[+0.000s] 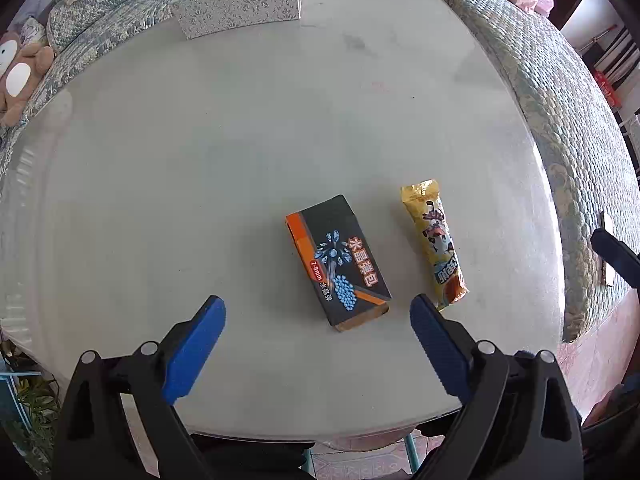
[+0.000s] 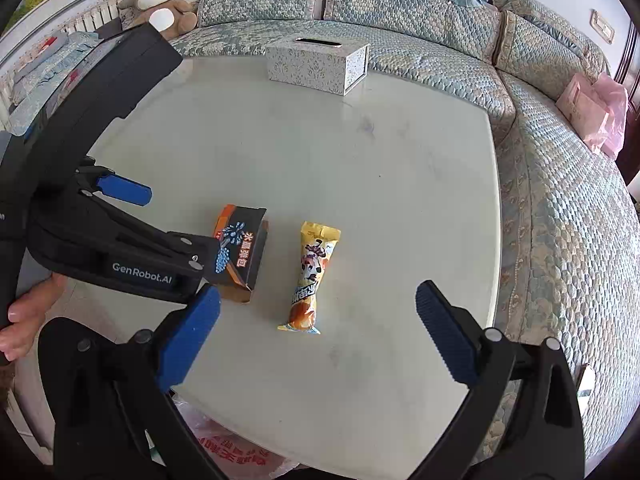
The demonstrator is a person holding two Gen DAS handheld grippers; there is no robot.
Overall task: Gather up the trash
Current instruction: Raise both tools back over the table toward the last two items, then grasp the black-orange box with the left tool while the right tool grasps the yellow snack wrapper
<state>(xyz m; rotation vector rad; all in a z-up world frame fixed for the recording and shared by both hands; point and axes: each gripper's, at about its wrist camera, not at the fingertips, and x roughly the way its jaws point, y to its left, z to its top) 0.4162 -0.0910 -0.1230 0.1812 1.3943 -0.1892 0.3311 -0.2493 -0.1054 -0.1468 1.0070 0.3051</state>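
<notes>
Blue pads spread wide on both sets of tongs, and neither has hold of anything. The left tongs (image 1: 318,306) hover low over the near part of the pale counter (image 1: 240,140), jaws well apart, with the dark cardboard box (image 1: 338,262) lying flat just ahead between the fingertips and a little toward the right pad. That box shows an orange stripe, blue pellets printed on its face and Chinese lettering; its near end looks open, brown card showing. Just to its right, apart from it, lies the yellow snack wrapper (image 1: 436,244), lengthwise, its near end close by the right-hand pad but whether they touch cannot be told.

Over to the right wrist view: the right tongs (image 2: 318,302) also stand fully open above the counter (image 2: 360,160), and the yellow snack wrapper (image 2: 310,278) sits right in the gap ahead of them, untouched. The dark cardboard box (image 2: 242,254) is left of it, partly hidden behind the black body of the left tongs (image 2: 180,216), which reach in from the left side with a hand (image 2: 24,316) gripping the handle.

At the far edge of the counter stands a patterned tissue box (image 2: 318,66). Behind it runs a quilted blue-green sofa (image 2: 400,8), a teddy bear (image 2: 160,0) propped at its left end, pink bag (image 2: 596,114) on the right.
</notes>
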